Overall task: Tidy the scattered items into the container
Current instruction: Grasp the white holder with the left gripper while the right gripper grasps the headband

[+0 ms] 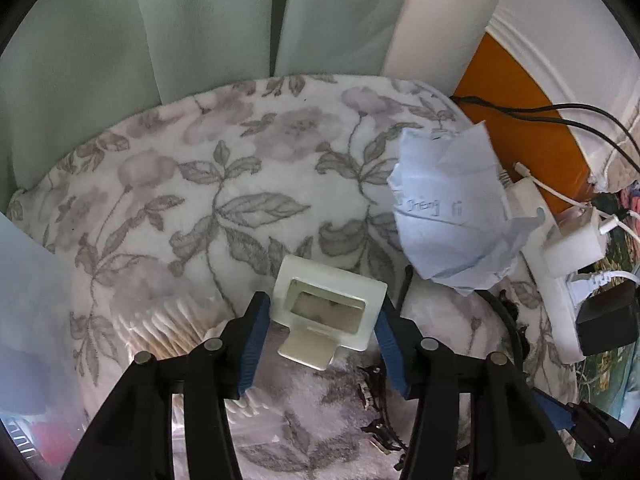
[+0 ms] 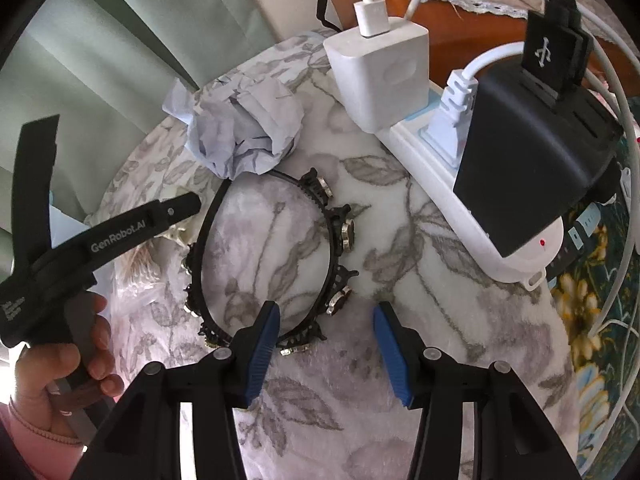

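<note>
My left gripper [image 1: 324, 320] is open, its blue pads [image 1: 256, 336] flanking a white plastic rectangular piece [image 1: 328, 304] with a window and a tab; I cannot tell if they touch it. A bundle of cotton swabs [image 1: 168, 328] lies just left of it. Crumpled pale paper [image 1: 448, 208] [image 2: 244, 128] sits far right on the floral cloth. My right gripper [image 2: 326, 320] is open and empty, just above the cloth. Its left finger overlaps the near rim of a black jewelled headband [image 2: 272, 260]. A pale blue translucent wall [image 1: 24, 320], possibly the container, fills the left edge.
A white power strip [image 2: 440, 184] with a white charger [image 2: 376, 76], a black charger [image 2: 532, 152] and several cables runs along the right. Green curtains [image 1: 160, 40] hang behind. A hand [image 2: 60, 368] holds the left tool's black body [image 2: 120, 236]. Orange wood [image 1: 520, 92] lies beyond the cloth.
</note>
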### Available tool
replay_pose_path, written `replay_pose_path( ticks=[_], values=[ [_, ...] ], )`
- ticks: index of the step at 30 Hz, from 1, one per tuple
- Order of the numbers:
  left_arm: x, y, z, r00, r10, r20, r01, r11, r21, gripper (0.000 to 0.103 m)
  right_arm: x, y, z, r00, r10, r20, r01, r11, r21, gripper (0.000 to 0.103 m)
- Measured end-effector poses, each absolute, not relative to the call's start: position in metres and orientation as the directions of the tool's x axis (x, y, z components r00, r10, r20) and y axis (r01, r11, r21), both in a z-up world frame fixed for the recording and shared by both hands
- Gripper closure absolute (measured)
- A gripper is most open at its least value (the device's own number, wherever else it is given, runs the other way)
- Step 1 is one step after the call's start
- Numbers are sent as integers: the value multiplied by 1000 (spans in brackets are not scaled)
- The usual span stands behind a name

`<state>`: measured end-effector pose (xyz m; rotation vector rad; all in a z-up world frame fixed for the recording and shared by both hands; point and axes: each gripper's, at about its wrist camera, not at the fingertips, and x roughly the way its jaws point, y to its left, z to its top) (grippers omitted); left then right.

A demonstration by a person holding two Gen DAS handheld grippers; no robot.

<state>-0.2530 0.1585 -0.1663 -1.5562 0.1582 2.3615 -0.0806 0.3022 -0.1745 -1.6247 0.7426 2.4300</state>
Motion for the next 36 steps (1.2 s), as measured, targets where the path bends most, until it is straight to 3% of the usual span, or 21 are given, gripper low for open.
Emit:
replay_pose_path(
  ticks=[13,21,36],
  values=[
    [-235,146,-144,-403,221,-888,-273,-955,-114,49,-86,305,-169,-415,-117,-902,-349,-895,277,50],
    [-200,126,-116,-402,278,-873,-264,-948,-181,49,-73,299,-166,-415,-40,-909,-330,-924,192,77],
    [-143,83,-75,-449,332,-830,-233,-940,-250,49,-20,291,-148,-425,-122,-897,-300,-916,267,87]
  ],
)
